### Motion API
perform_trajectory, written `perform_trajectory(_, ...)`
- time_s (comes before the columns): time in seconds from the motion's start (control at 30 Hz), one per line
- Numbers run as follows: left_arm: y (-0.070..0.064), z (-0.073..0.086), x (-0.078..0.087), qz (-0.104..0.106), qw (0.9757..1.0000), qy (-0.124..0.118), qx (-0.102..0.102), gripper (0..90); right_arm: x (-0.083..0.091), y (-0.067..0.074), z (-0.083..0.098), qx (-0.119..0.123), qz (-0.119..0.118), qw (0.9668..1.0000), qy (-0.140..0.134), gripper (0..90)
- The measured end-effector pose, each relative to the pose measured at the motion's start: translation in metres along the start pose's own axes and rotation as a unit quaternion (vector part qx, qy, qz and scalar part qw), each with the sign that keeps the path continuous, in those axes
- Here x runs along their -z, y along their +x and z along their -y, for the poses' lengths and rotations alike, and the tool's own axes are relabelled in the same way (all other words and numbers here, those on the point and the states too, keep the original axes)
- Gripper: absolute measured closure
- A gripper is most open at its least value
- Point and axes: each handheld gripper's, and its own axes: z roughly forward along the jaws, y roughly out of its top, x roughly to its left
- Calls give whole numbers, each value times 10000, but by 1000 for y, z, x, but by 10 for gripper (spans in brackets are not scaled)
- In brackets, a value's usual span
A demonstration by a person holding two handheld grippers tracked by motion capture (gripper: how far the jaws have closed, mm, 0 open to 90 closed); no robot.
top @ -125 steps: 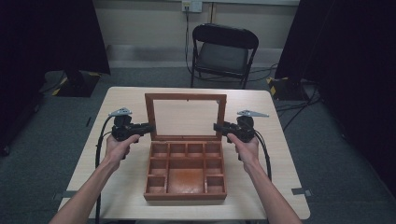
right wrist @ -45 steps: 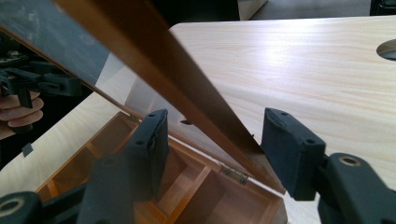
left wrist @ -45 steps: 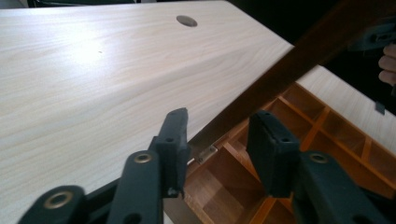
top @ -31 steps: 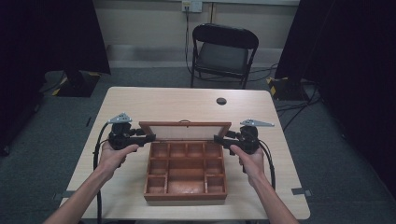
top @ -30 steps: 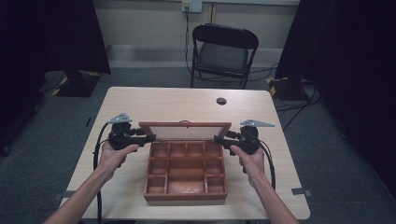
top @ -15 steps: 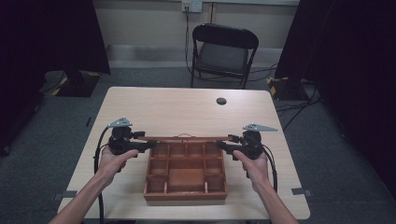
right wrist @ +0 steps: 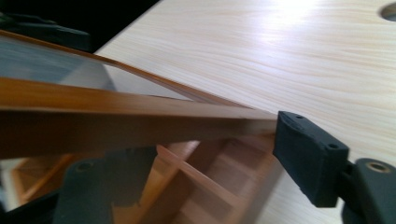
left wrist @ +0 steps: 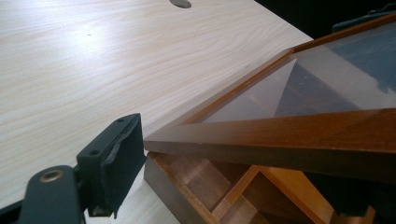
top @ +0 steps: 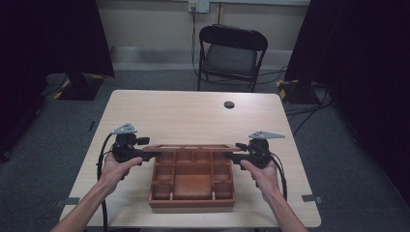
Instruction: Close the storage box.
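- Forearms enter from the near table edge, one hand on each gripper.
- Wooden box sits on the near half of the table, between the two grippers. Divided into compartments, small ones around a larger one at the near middle.
- Lid is a wood frame with a clear pane, hinged at the far side of the box. It hangs low and nearly flat over the back rows; front edge is not yet down on the box.
- Left gripper is at the lid's left end, pointing inward. In the left gripper view the frame edge lies between the jaws; the visible pad sits just beside the frame corner with a thin gap. The other jaw is hidden under the frame. Jaws have just been opening, lid still between them, not clamped.
- Right gripper mirrors it at the lid's right end. In the right gripper view the frame runs between the jaws; one pad is right at the frame end and the other jaw shows blurred through the pane below. Jaws have just been opening slightly; cannot tell whether the pads still press.
- Round hole in the tabletop lies well beyond the box, near the far edge.
- Folding chair stands behind the table on grey carpet; dark curtains on both sides.
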Motion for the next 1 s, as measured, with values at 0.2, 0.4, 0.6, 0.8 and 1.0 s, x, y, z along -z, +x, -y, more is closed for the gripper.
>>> perform_trajectory(0.2, 0, -1, 6, 55, 9998, -149, 145, 168, 5, -7, 4, -51, 104, 9999, 90, 285)
perform_trajectory(0.4, -1, -1, 11, 5, 9998, -168, 132, 167, 21, -14, 10, 3, 393, 9992, 100, 305)
perform_trajectory(0.6, -5, 1, 16, -10, 9999, -135, 35, 165, 31, -24, 5, -71, 779, 9969, 54, 322)
perform_trajectory(0.8, -8, 5, 15, 4, 9999, -110, 35, 157, 44, -32, -18, -272, 683, 9971, -189, 318)
perform_trajectory(1.0, -9, 9, 11, 4, 10000, 62, -23, 153, 35, -14, -32, 91, 404, 9991, -56, 346)
